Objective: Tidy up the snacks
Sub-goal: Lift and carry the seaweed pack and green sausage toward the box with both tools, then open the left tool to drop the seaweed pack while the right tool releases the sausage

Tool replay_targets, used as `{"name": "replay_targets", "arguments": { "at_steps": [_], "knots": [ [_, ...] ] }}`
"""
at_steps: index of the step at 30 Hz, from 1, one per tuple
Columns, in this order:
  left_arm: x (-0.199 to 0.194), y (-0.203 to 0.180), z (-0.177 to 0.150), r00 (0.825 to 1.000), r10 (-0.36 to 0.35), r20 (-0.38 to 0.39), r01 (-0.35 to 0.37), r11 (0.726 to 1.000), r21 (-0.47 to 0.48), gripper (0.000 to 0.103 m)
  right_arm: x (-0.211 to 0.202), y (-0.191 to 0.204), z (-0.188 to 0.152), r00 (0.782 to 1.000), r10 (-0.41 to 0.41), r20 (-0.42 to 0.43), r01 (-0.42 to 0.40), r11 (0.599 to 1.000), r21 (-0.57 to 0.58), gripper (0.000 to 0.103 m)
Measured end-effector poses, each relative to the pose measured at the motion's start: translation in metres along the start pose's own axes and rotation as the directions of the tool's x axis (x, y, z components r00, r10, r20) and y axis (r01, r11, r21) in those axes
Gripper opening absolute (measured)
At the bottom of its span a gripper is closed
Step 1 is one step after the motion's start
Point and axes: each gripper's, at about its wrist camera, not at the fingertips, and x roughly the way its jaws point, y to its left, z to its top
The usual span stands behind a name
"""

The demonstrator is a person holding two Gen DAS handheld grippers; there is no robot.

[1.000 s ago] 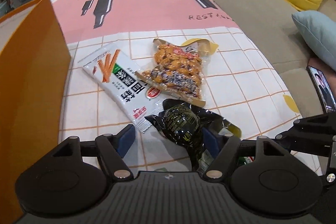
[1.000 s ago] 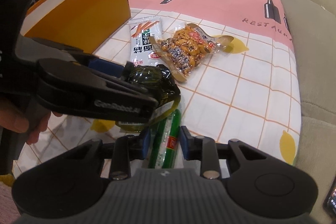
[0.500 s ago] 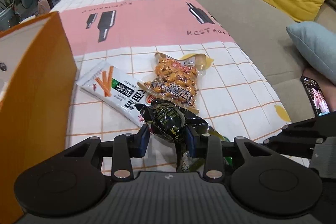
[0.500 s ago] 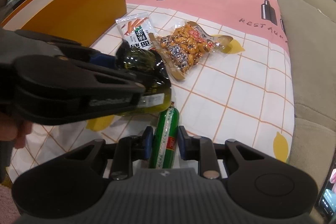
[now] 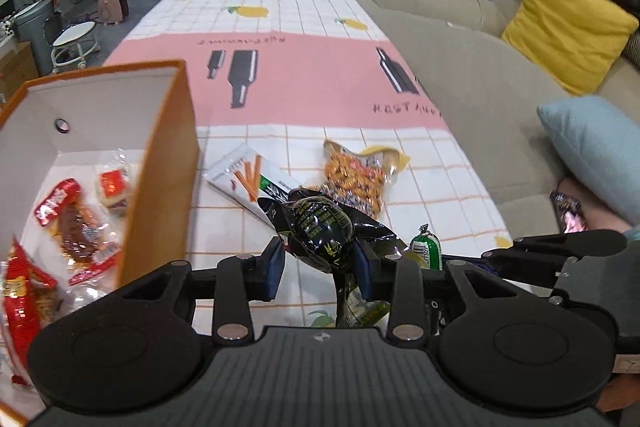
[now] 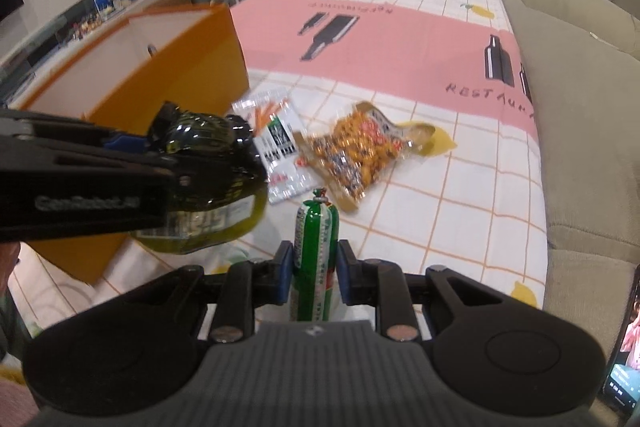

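My left gripper [image 5: 320, 263] is shut on a black snack packet [image 5: 320, 227] and holds it above the table, right of the orange box [image 5: 160, 179]. The packet also shows in the right wrist view [image 6: 208, 155]. My right gripper [image 6: 312, 267] is shut on a green sausage stick [image 6: 316, 251], also seen in the left wrist view [image 5: 426, 251]. A white packet with orange sticks [image 5: 256, 183] and a clear bag of orange nuts [image 5: 356, 179] lie on the tablecloth. The box holds several red snack packets [image 5: 76, 223].
The checked tablecloth with a pink band [image 5: 312, 75] covers a long table. A beige sofa [image 5: 480, 75] with a yellow cushion [image 5: 568, 27] and blue cushion [image 5: 600, 147] runs along the right. A phone [image 6: 624, 347] lies at the right edge.
The left gripper closed on the black packet and lifted it up and left, so the box's inside now shows. The right gripper lifted the green sausage stick off the table.
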Motion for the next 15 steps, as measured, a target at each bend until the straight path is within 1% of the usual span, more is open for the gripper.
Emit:
{"name": "replay_targets", "arguments": {
  "at_steps": [8, 15],
  "knots": [
    [-0.044, 0.03, 0.011, 0.999, 0.001, 0.04, -0.001, 1.0, -0.017, 0.04, -0.029, 0.025, 0.016, 0.993, 0.082, 0.083, -0.084, 0.996, 0.022, 0.02],
    [-0.074, 0.069, 0.026, 0.997, 0.022, 0.067, -0.021, 1.0, -0.015, 0.04, -0.049, 0.056, 0.04, 0.973, 0.184, 0.142, -0.193, 0.98, 0.048, 0.02]
  ]
}}
